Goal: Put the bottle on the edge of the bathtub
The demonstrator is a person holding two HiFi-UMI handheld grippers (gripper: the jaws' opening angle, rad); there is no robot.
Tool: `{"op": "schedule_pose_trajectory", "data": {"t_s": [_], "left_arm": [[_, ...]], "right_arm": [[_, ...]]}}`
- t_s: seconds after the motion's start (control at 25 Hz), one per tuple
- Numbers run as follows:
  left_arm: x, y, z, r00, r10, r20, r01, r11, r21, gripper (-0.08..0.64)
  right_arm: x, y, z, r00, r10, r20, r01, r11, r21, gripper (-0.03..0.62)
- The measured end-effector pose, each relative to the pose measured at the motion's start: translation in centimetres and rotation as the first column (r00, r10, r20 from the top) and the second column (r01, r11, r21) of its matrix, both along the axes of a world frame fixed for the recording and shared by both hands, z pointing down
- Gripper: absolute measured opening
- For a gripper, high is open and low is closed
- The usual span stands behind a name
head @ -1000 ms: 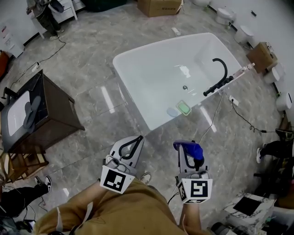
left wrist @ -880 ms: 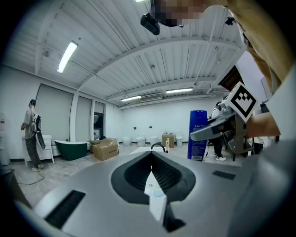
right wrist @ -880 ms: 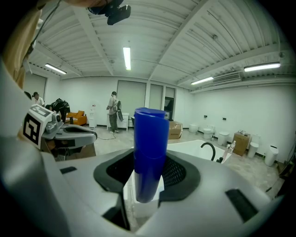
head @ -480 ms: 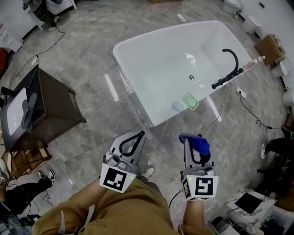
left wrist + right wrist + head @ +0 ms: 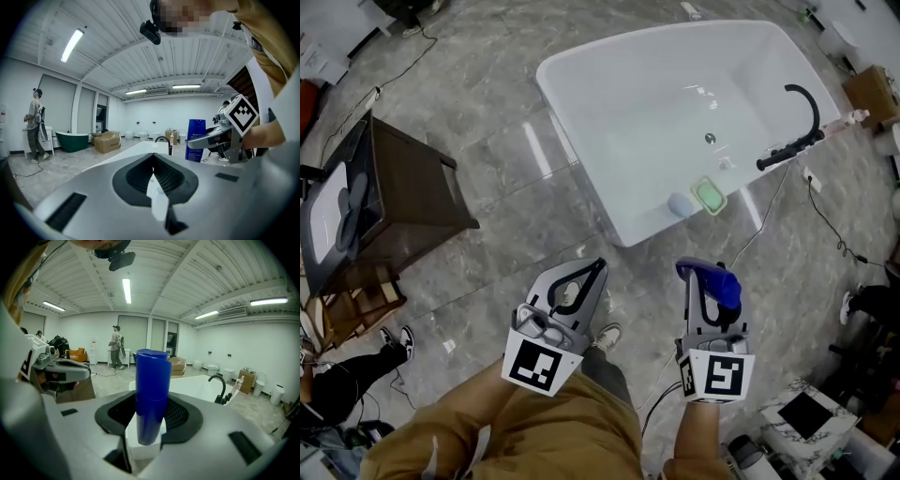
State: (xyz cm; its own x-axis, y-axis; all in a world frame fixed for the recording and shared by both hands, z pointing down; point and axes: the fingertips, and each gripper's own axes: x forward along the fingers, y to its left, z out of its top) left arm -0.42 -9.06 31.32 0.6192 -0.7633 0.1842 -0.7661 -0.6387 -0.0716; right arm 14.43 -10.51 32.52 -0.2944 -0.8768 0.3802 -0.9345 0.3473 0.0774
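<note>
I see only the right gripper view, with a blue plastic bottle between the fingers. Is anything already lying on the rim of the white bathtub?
Observer: Yes. In the head view a green rectangular soap dish and a pale blue oval piece lie at the rim of the white bathtub, on the side nearest the grippers.
Operator: Does the left gripper hold something?
Observer: No. The left gripper has its fingers together, and nothing is between them.

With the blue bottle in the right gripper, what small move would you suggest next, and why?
Probably carry the right gripper forward toward the near rim of the bathtub: it grips the bottle upright, but hangs over the floor, short of the tub.
</note>
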Motion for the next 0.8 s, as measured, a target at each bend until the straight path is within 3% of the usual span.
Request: {"op": "schedule_pose_trajectory", "data": {"t_s": [0.8], "left_arm": [[0.0,-4.5,9.2,1.0,0.012,0.006,-0.012,0.997,-0.073,0.008]], "right_arm": [[-1.5,-5.2,11.0,1.0,0.012,0.0,-0.012,0.999,-0.031,0.166]]}}
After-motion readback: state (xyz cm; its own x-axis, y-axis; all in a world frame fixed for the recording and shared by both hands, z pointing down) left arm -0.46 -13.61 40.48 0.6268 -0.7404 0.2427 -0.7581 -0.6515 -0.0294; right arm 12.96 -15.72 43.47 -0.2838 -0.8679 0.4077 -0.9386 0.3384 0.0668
